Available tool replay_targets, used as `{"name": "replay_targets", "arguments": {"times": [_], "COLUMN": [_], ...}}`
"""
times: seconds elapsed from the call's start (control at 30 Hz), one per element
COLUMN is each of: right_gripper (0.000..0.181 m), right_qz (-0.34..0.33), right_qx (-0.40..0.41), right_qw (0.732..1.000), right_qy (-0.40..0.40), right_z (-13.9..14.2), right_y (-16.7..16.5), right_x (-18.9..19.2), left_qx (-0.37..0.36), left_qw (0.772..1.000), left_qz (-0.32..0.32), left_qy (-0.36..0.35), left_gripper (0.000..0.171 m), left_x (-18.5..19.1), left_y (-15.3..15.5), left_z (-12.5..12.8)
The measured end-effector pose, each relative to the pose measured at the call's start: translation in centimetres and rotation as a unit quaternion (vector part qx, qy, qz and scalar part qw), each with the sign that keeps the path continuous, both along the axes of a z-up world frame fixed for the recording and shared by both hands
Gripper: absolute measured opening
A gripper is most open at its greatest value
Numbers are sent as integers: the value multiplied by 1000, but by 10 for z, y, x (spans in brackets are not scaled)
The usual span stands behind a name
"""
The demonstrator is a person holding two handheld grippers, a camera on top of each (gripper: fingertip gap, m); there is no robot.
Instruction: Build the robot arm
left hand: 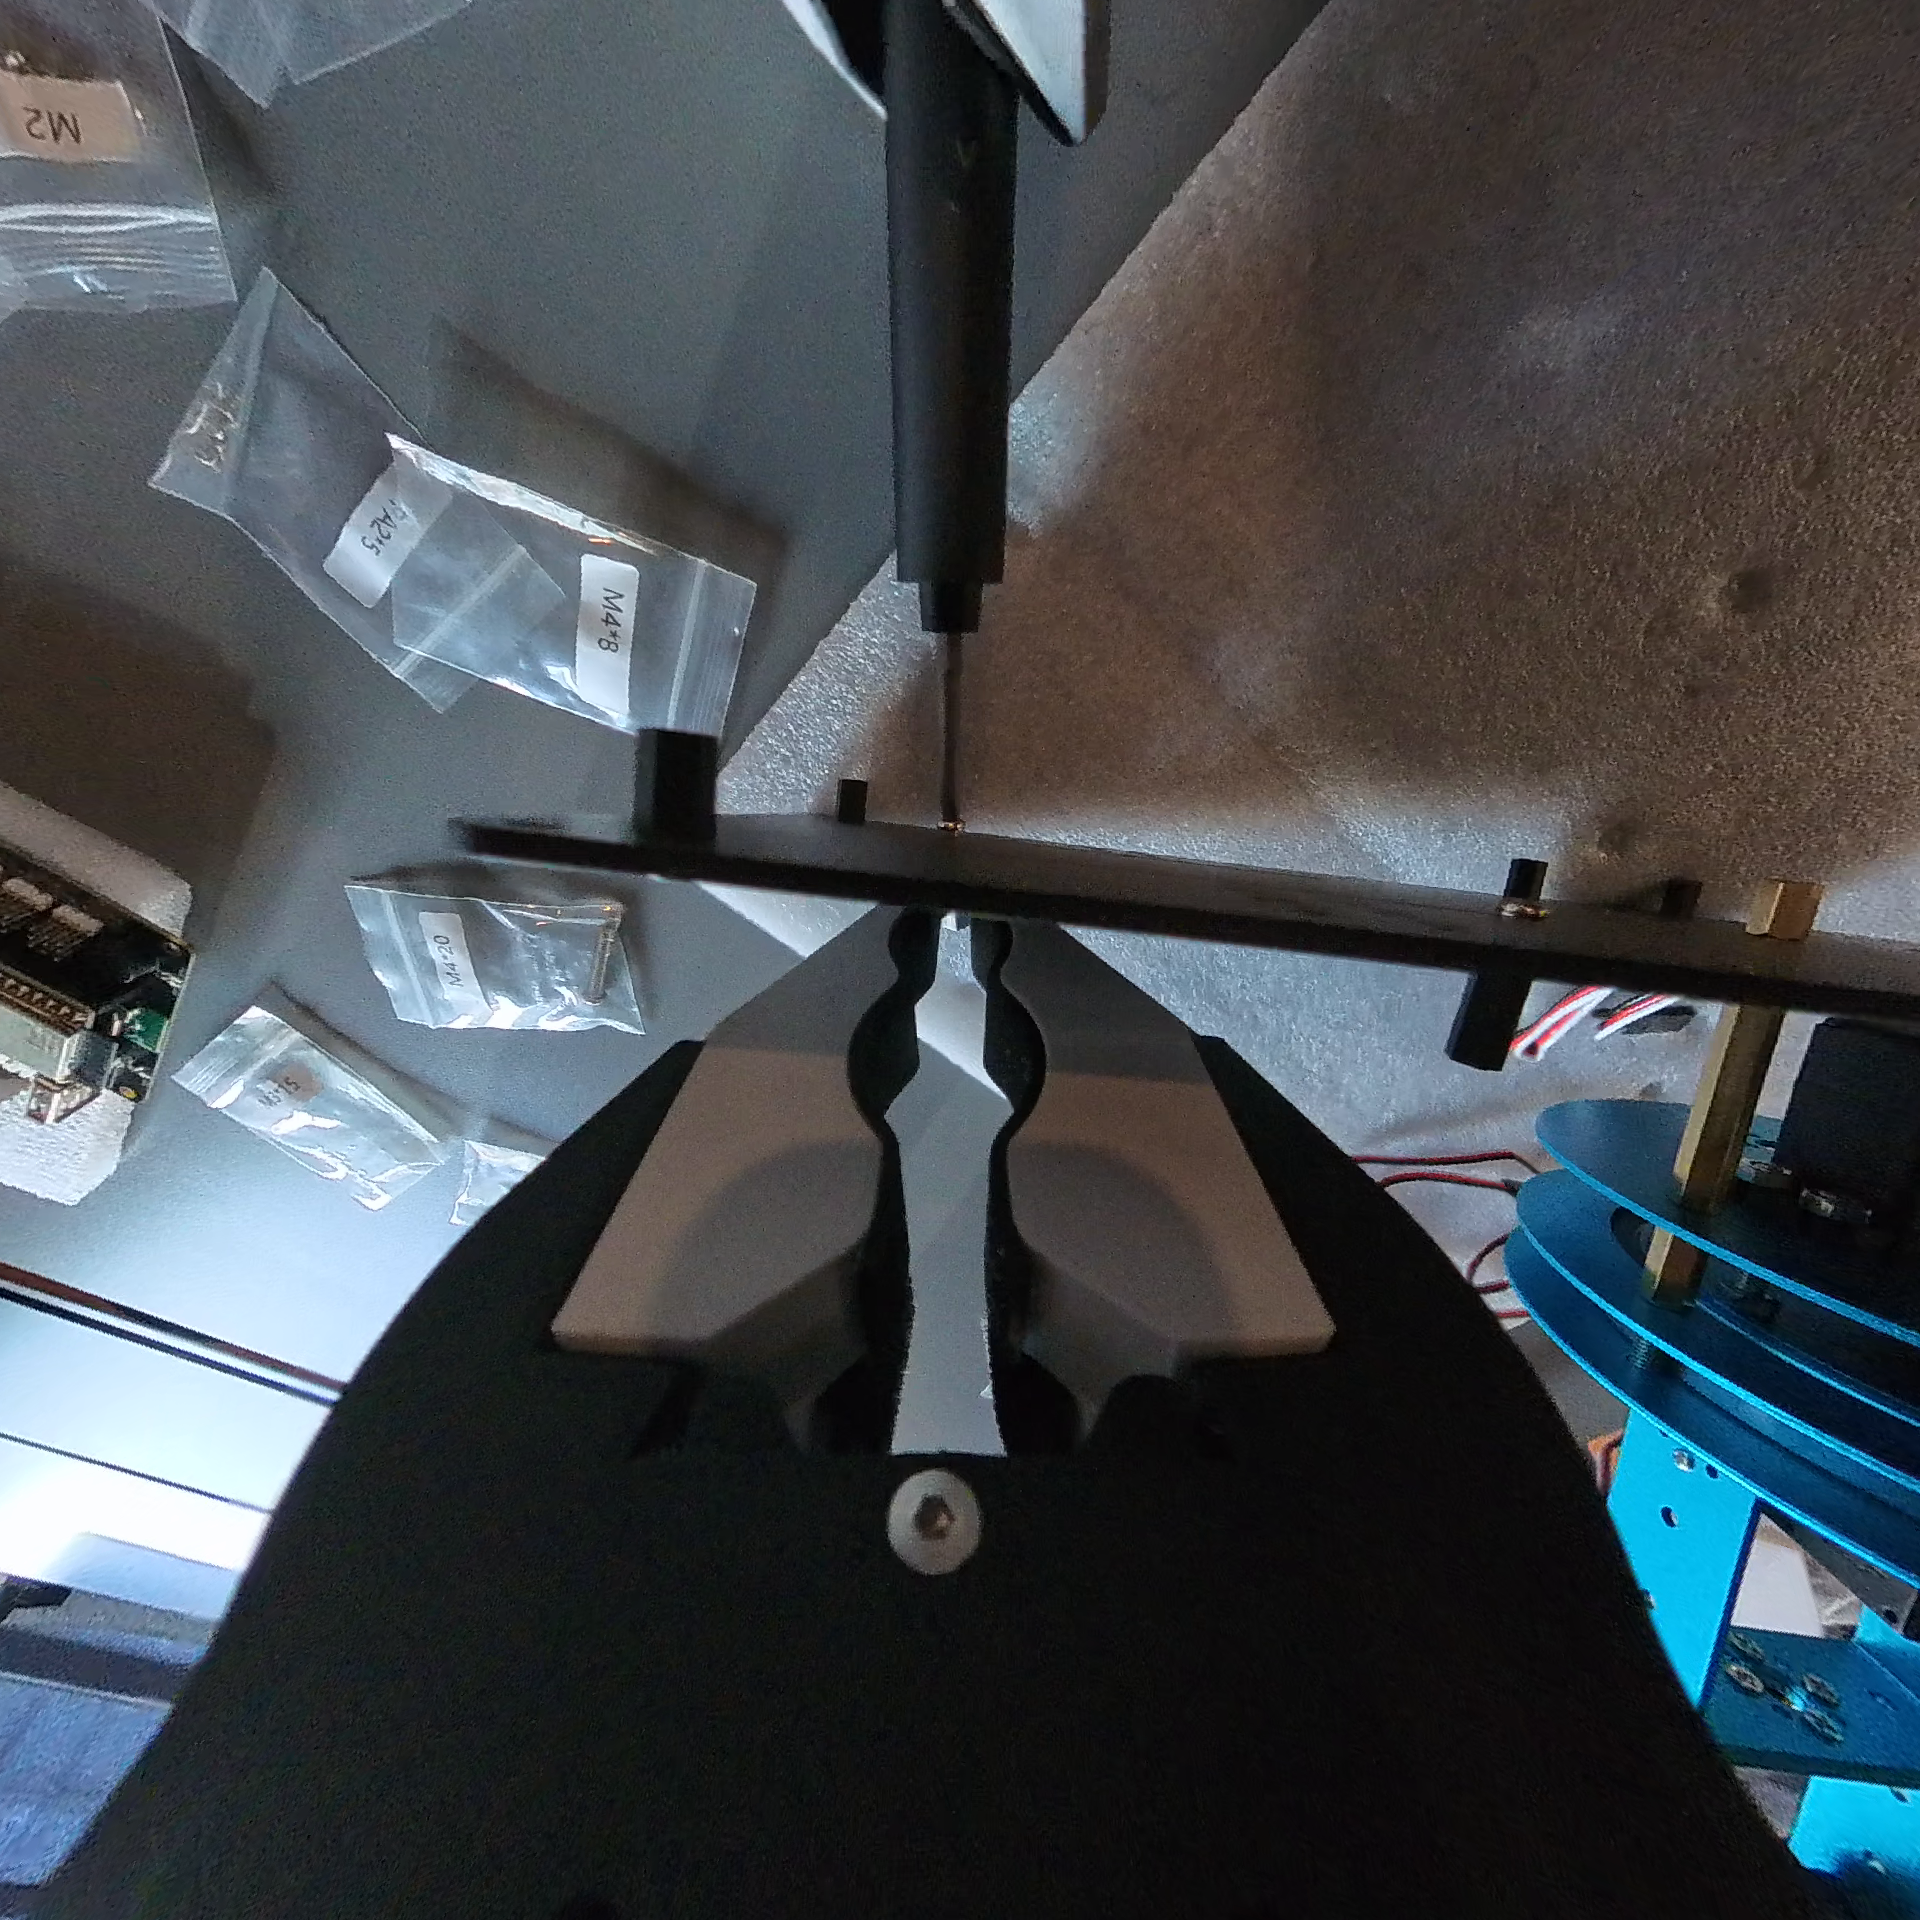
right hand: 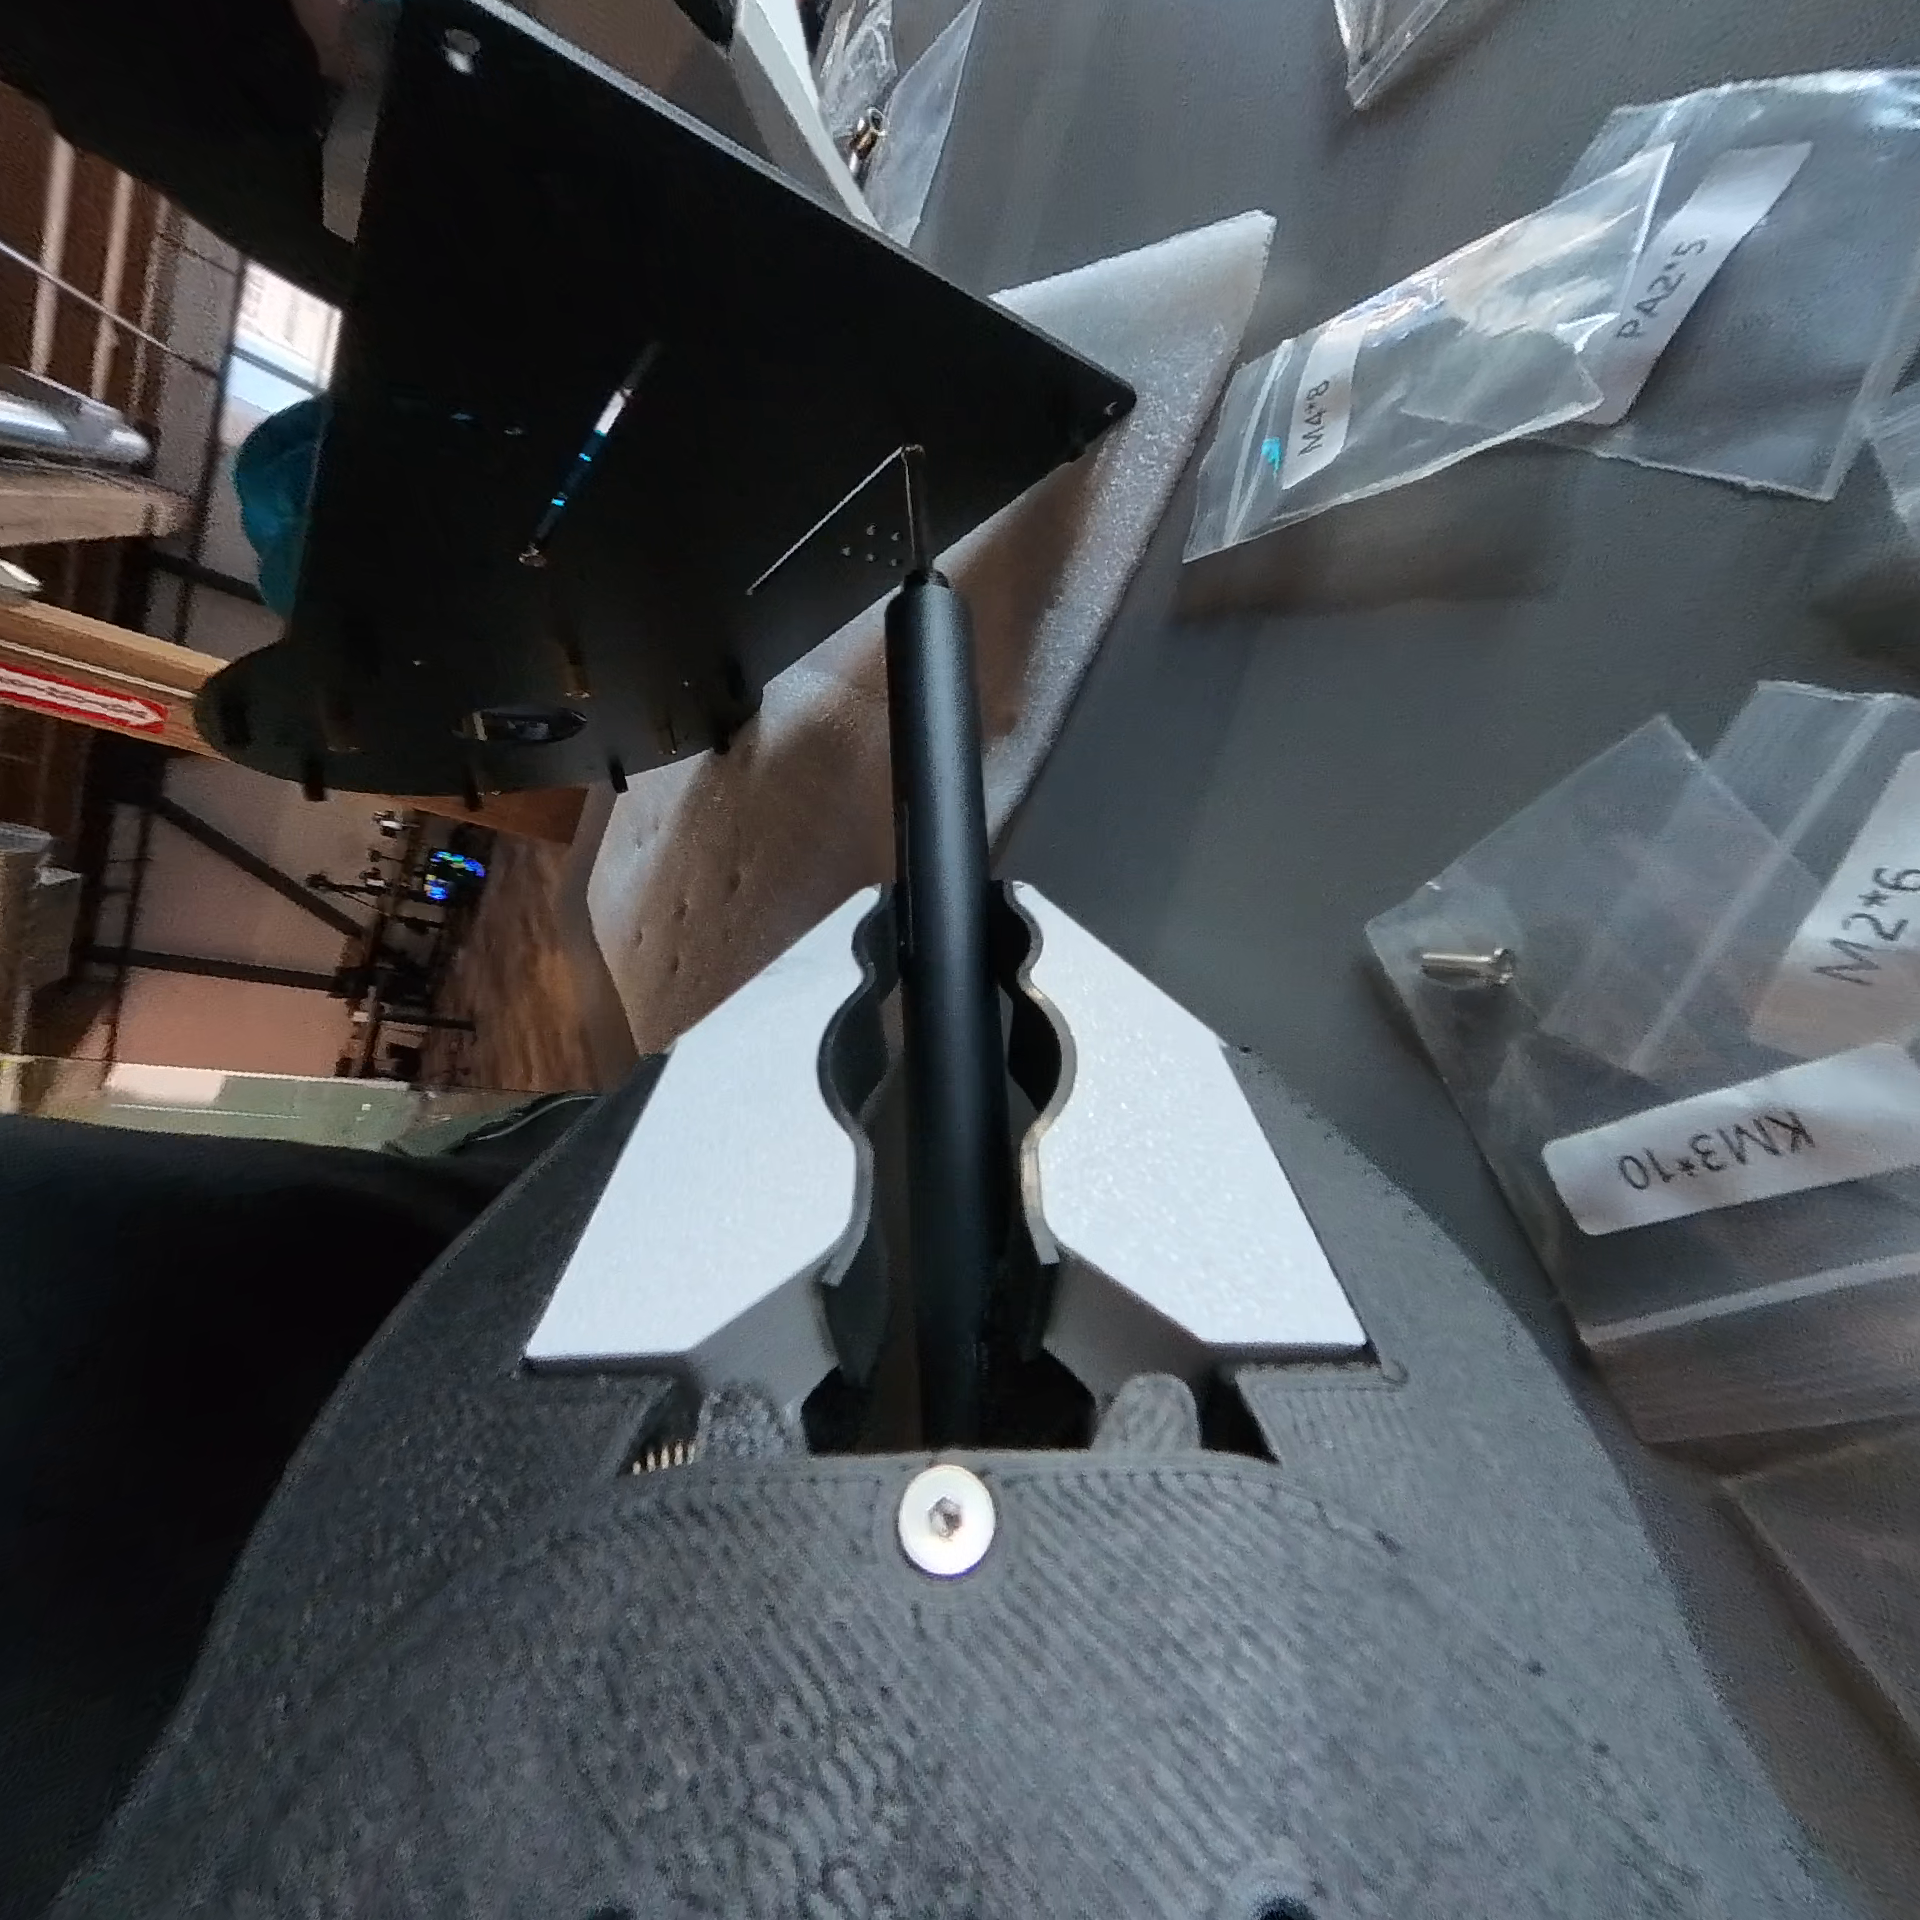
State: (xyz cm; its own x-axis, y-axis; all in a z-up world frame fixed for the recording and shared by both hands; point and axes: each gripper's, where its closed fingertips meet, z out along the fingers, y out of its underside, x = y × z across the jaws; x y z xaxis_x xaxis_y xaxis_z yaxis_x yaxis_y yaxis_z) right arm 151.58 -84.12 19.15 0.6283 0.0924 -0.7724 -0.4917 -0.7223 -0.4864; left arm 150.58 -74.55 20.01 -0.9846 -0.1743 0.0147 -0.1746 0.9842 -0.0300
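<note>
A black flat plate (left hand: pixel 1247 904) crosses the left wrist view edge-on, with short black posts on it. My left gripper (left hand: pixel 951 930) sits just under its edge with the jaws nearly closed. The plate hides what they pinch. My right gripper (right hand: pixel 951 904) is shut on a slim black screwdriver (right hand: pixel 935 831). Its thin bit touches the plate (right hand: pixel 623 364) near a corner. In the left wrist view the screwdriver (left hand: pixel 951 312) comes down from above onto a small brass screw (left hand: pixel 951 824), directly over my left fingertips.
The plate stands on a brass standoff (left hand: pixel 1725 1091) above a blue metal disc chassis (left hand: pixel 1714 1299) with red and black wires. Grey foam (left hand: pixel 1455 416) lies beneath. Several clear bags of screws (left hand: pixel 582 613) (right hand: pixel 1455 343) lie on the grey table. A circuit board (left hand: pixel 62 997) is at the left. Tip to tip, the grippers are about 11 cm apart.
</note>
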Motion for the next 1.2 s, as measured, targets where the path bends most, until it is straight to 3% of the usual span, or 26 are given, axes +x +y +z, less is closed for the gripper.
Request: {"name": "replay_targets", "arguments": {"times": [0.27, 0.53, 0.8, 1.0, 1.2], "right_gripper": [17, 17, 17, 16, 16], "right_qz": [-3, -16, -36, -73, -74], "right_qx": [-9, -19, -40, -47, -54], "right_qw": [998, 987, 968, 935, 942], "right_qy": [54, 157, 247, 345, 324], "right_z": [4, 14, 18, 24, 19], "right_y": [0, -1, -2, 0, 0], "right_x": [-1, -3, -6, 0, 0], "left_qx": [17, 29, 41, 44, 46], "left_qw": [1000, 999, 998, 997, 998], "left_qz": [0, -12, -22, -32, -33], "left_qy": [-19, -32, -39, -45, -41], "left_gripper": [3, 3, 2, 3, 3], "left_x": [0, 1, 1, 1, 1], "left_y": [1, 0, 0, 0, 0], "left_z": [1, 1, 1, 1, 1]}}
